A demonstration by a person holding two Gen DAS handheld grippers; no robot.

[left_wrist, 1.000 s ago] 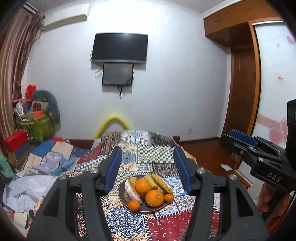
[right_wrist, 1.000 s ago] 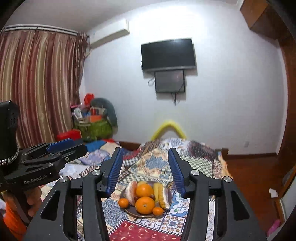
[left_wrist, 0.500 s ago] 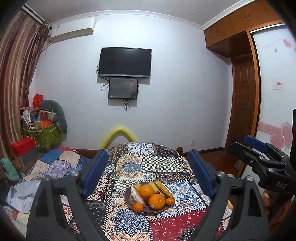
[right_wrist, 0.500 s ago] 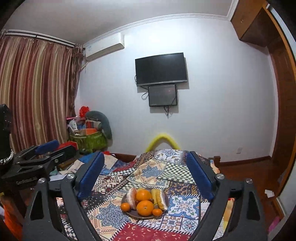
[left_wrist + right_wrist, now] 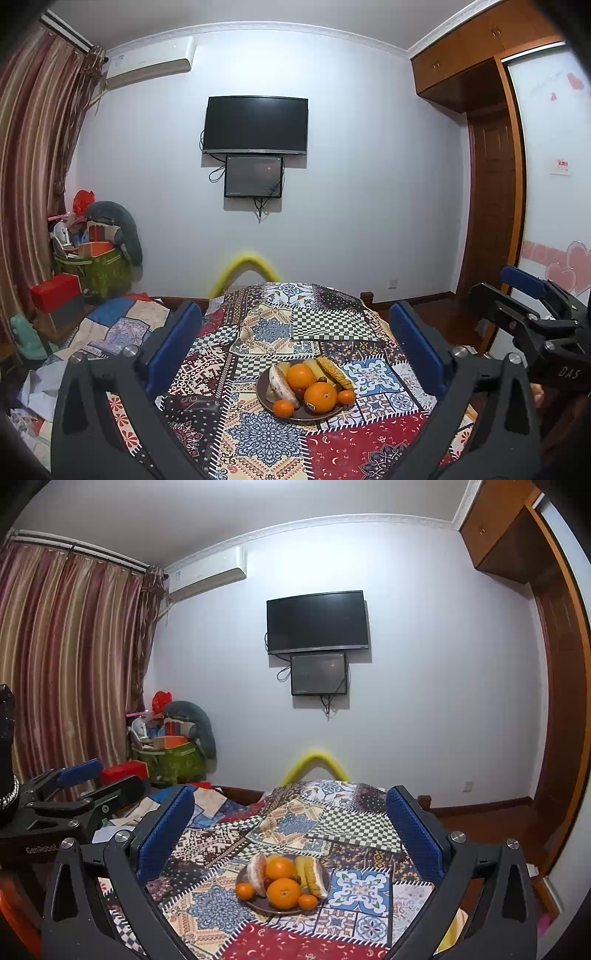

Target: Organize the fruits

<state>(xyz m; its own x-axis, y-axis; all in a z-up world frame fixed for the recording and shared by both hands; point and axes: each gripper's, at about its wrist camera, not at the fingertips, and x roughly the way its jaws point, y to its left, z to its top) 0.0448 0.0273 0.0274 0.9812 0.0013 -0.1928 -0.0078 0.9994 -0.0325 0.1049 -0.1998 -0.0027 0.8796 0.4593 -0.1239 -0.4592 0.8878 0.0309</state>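
We are holding both grippers above the near end of the bed (image 5: pixel 280 325), neither touching anything. The left gripper (image 5: pixel 295 332) is keeping its blue-padded fingers (image 5: pixel 173 343) spread wide, and the right gripper (image 5: pixel 290 812) is spreading its fingers (image 5: pixel 166 830) just as wide; nothing is sitting between either pair. In the left wrist view the right gripper is showing at the right edge, well apart from the fruit.

Ahead of us, a dark plate (image 5: pixel 314 415) is resting on the patchwork quilt (image 5: pixel 354 830), near the middle of the bed. It is carrying two large oranges (image 5: pixel 283 891), three small tangerines (image 5: pixel 283 408), bananas (image 5: pixel 334 371) along its right side and a pale peeled fruit (image 5: pixel 257 872) on its left, all touching one another in a heap.

Farther off, a yellow foam arch (image 5: pixel 314 764) is rising past the bed's far end. On the far wall a television (image 5: pixel 255 124) is hanging above a smaller screen (image 5: pixel 253 176), with striped curtains (image 5: pixel 66 664) to the left.
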